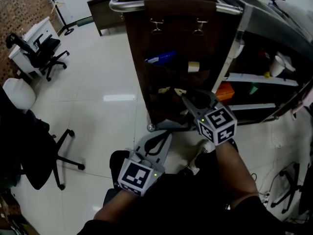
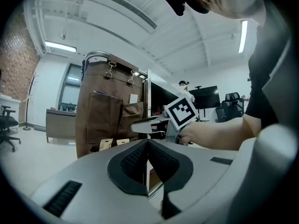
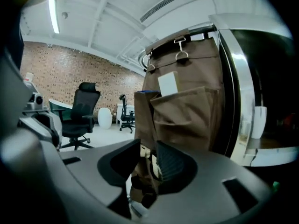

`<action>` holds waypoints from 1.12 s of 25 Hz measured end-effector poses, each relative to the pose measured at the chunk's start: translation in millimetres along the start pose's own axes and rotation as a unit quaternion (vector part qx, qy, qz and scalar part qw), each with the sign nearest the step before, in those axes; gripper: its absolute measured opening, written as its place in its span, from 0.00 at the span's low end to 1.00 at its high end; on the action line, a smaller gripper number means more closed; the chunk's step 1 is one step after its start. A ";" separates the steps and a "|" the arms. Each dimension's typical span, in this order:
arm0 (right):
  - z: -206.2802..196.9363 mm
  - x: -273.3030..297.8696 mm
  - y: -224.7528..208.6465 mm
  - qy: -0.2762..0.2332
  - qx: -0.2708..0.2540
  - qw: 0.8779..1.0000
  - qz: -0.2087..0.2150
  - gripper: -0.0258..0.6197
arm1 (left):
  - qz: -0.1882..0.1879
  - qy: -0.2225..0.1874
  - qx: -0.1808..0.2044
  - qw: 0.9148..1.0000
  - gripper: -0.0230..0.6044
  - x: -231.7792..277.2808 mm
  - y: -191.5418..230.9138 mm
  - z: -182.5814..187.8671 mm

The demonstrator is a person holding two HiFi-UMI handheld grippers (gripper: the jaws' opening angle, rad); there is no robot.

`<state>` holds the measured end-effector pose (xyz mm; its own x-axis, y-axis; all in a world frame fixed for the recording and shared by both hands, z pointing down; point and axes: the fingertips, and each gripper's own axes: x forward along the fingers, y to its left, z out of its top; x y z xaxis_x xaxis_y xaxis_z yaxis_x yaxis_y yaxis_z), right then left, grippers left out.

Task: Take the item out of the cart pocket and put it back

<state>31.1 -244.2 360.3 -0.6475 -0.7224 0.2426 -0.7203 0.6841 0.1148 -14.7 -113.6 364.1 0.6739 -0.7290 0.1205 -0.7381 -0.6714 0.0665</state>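
The right gripper [image 1: 185, 97] fingers pinch a pale, flat tag [image 3: 148, 164], seemingly upright, at the brown fabric cart pocket [image 1: 164, 104]. The left gripper [image 2: 147, 144] fingers are closed and empty.

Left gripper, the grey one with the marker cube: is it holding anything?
No, the left gripper has its jaws closed together with nothing between them.

Floor [image 1: 98, 82]: pale glossy tiles, with one bright reflection.
Brick wall [image 1: 17, 4]: far left, behind a white desk [image 1: 34, 35].
Office chair [image 1: 46, 53]: black, on wheels, just beside the white desk.
Second chair [image 1: 44, 151]: black, at the left edge, well apart from the first.
Wooden cabinet [image 1: 105, 6]: dark brown, far back.
Ceiling lamp [image 2: 60, 46]: long, lit.
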 end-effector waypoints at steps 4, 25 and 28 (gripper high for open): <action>-20.7 22.1 -13.3 0.028 -0.021 0.999 -0.007 0.24 | -0.001 0.003 -0.003 1.000 0.04 -1.1 -1.3 -2.0; -80.2 66.9 -16.3 0.095 -0.001 0.995 0.023 0.24 | -0.002 0.008 -0.006 1.000 0.04 -3.2 -3.0 -5.3; -81.5 66.5 -15.9 0.096 -0.001 0.995 0.022 0.22 | -0.001 0.009 -0.007 1.000 0.04 -4.1 -2.4 -5.8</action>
<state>19.8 -294.9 453.0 -0.6188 -0.6594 0.4270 -0.6919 0.7149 0.1013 -15.8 -108.3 369.2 0.6748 -0.7249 0.1387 -0.7372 -0.6708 0.0813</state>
